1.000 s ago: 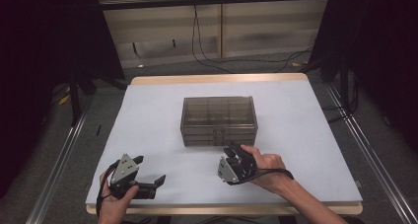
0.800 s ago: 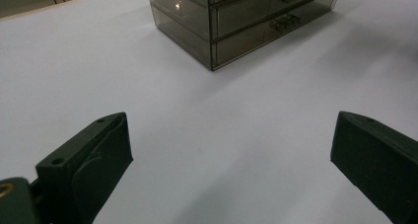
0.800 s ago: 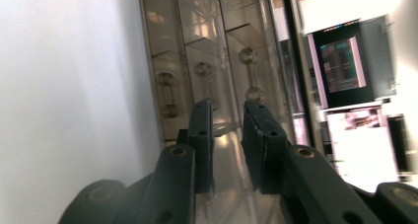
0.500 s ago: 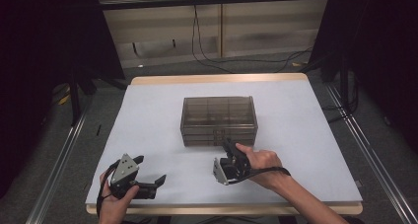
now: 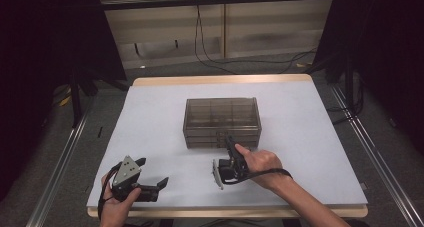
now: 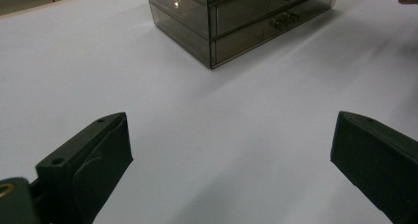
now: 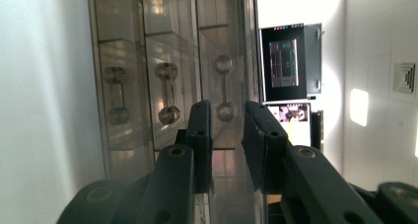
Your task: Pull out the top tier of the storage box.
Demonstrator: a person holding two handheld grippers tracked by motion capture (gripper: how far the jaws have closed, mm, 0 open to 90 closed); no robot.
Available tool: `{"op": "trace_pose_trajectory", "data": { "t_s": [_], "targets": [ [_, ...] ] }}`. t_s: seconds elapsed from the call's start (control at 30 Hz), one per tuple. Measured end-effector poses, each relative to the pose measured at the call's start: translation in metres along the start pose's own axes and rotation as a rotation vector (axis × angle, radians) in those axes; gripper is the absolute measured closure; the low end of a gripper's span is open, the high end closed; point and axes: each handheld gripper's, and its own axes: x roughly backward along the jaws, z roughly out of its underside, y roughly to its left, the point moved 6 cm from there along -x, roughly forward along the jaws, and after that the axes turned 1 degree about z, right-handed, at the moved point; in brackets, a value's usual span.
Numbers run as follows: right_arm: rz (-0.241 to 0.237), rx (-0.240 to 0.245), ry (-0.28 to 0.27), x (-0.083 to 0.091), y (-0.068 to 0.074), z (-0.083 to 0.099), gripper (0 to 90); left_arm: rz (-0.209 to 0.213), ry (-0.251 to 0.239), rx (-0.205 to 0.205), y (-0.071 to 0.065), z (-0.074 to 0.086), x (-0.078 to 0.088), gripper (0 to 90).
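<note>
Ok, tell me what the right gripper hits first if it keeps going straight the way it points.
Probably the drawer box: the right gripper points at its front, jaws nearly closed around the top drawer's handle. Depth is unclear.

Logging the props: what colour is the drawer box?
Smoky grey-brown, see-through plastic drawer box; it shows best in the high view.

The left black two-jawed tool [image 5: 150, 179] carried a grey three-cornered plate [image 5: 126, 170] on top, and its blocky matte jaws showed small round screw holes in the left gripper view. The right black tool [image 5: 231, 148] had rounded pivot joints with screws; a thin black cable [image 5: 267, 174] looped from it. Both forearms were bare, unsleeved
</note>
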Motion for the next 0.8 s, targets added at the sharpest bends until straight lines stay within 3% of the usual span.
{"op": "trace_pose_trajectory", "data": {
  "t_s": [0.17, 0.3, 0.43, 0.47, 0.6, 0.8],
  "targets": [
    [0.006, -0.023, 0.029, -0.005, -0.001, 0.003, 75.5, 0.001, 0.001, 0.002, 0.0, 0.0, 0.0, 1.9],
    [0.014, -0.026, 0.02, -0.008, 0.0, 0.001, 76.6, -0.001, -0.002, 0.006, 0.0, 0.0, 0.0, 1.9],
    [0.028, -0.009, 0.022, -0.009, 0.001, -0.001, 78.8, 0.001, -0.001, 0.002, 0.0, 0.0, 0.0, 1.9],
    [0.018, -0.025, 0.036, -0.009, 0.003, 0.0, 80.3, -0.001, -0.003, 0.005, 0.0, 0.0, 0.0, 1.9],
    [0.037, 0.006, 0.026, -0.011, 0.002, -0.001, 80.8, 0.0, -0.001, 0.002, 0.0, 0.0, 0.0, 1.9],
    [0.042, -0.013, 0.032, -0.011, 0.004, -0.001, 80.5, -0.001, -0.001, 0.004, 0.0, 0.0, 0.0, 1.9]
  ]
}}
